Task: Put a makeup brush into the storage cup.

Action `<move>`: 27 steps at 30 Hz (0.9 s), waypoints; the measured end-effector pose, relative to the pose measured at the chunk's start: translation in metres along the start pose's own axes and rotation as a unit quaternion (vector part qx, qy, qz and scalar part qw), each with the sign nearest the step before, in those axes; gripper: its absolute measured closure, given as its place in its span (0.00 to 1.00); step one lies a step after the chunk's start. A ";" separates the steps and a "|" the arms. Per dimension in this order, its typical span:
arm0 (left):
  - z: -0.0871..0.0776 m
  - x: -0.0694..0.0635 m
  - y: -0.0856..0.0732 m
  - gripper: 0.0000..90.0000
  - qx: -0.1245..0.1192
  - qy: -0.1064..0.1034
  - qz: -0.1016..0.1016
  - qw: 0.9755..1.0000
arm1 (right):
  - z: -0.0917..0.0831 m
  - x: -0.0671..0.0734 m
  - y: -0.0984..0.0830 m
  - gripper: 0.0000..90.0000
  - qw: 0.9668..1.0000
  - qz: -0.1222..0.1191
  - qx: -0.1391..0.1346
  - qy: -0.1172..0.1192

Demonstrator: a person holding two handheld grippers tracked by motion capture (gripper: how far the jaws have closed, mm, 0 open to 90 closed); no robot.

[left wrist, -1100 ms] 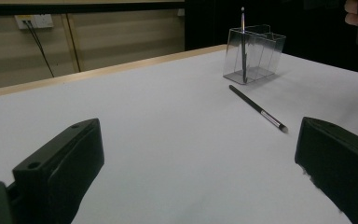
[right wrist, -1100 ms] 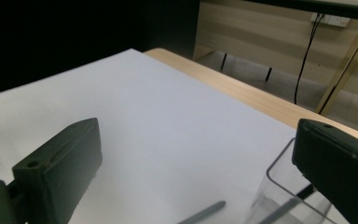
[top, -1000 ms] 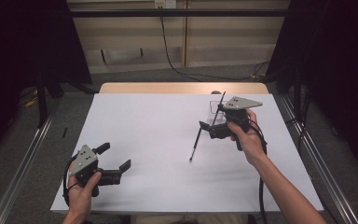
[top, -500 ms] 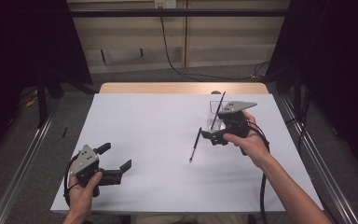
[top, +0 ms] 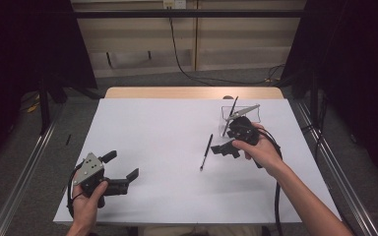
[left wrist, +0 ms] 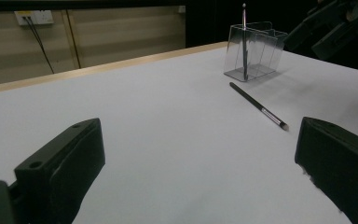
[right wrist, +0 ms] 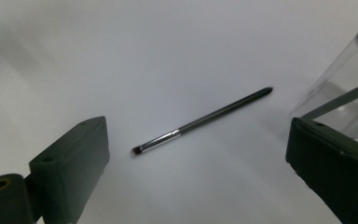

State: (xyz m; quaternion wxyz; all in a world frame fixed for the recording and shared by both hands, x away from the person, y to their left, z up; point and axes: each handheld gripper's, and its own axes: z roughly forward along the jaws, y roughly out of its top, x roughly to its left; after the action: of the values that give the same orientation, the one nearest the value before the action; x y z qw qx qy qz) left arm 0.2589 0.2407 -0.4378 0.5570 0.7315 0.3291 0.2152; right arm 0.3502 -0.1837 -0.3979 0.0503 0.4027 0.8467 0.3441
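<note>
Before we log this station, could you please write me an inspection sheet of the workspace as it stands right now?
Surface: white table, with a bare wooden strip along its far edge.
Job's things: a slim makeup brush lies flat on the white; a clear holder stands beyond it with another brush upright inside.
Clutter: nothing seen.
Grippers: left gripper open and empty near the table's near-left corner; right gripper open and empty, aimed down at the lying brush, fingers apart from it.
Cables: a black cable trails along the right forearm; a wall cable hangs from an outlet.
Surroundings: grey floor, metal rails either side, dark curtains.
</note>
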 end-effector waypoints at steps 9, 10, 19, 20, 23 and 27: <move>0.000 0.000 0.000 0.02 0.001 -0.001 0.001 1.000 | 0.013 -0.003 0.003 0.09 0.998 0.024 0.059 0.002; 0.000 0.000 0.000 0.02 0.001 -0.001 0.001 1.000 | 0.015 -0.004 0.004 0.09 0.997 0.026 0.068 0.001; 0.001 0.000 0.000 0.02 0.003 -0.003 0.003 1.000 | 0.033 -0.003 0.014 0.10 0.989 0.047 0.141 -0.008; 0.001 0.000 0.000 0.02 0.003 -0.003 0.003 1.000 | 0.035 -0.002 0.015 0.11 0.988 0.043 0.148 -0.011; 0.001 0.000 0.000 0.02 0.002 -0.004 0.002 1.000 | 0.041 0.000 0.017 0.11 0.984 0.039 0.170 -0.019; 0.001 0.000 -0.001 0.02 0.003 -0.004 0.002 1.000 | 0.045 0.002 0.019 0.09 0.983 0.042 0.180 -0.013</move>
State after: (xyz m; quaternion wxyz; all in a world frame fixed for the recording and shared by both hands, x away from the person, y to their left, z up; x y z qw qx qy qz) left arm 0.2595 0.2402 -0.4386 0.5556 0.7348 0.3261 0.2123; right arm 0.3771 -0.1493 -0.4197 -0.0262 0.4452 0.8762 0.1825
